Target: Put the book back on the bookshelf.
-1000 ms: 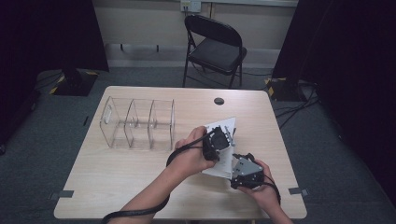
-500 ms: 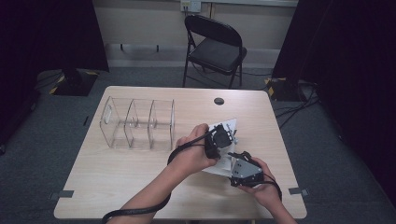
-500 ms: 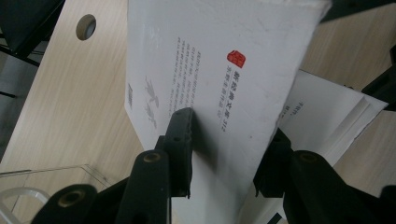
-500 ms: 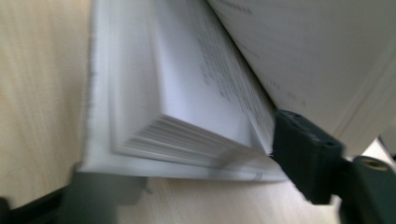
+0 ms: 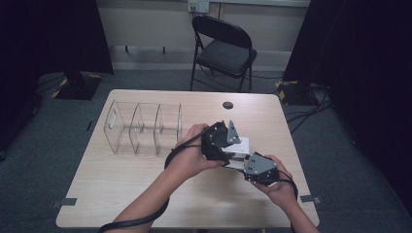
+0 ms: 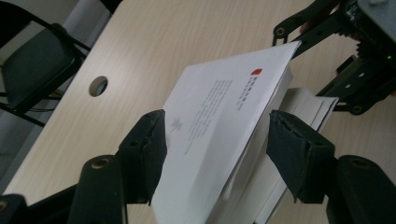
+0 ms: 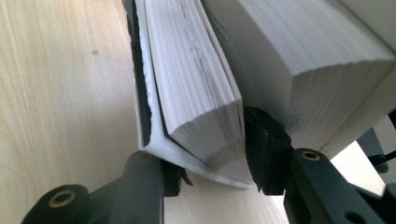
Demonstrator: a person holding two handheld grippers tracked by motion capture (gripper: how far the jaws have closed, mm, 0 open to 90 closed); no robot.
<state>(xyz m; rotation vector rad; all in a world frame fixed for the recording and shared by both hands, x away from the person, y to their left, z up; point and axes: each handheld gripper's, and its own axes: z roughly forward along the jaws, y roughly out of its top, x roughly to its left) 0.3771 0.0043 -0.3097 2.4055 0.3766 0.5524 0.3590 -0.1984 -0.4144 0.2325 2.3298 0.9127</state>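
While the white book (image 5: 240, 148) hangs tilted above the table (image 5: 121, 194) beside the clear organiser (image 5: 143, 127) | right gripper (image 7: 205, 154) jaws, just closing, pinch a block of its pages | left gripper (image 6: 215, 149) jaws, just opening, straddle the cover, pads clear

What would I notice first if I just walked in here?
Two hands near the table's front right work a white book. The right tool has just closed on one book's corner, and the left tool has just opened around the lifted top one. A clear rack stands farther left.
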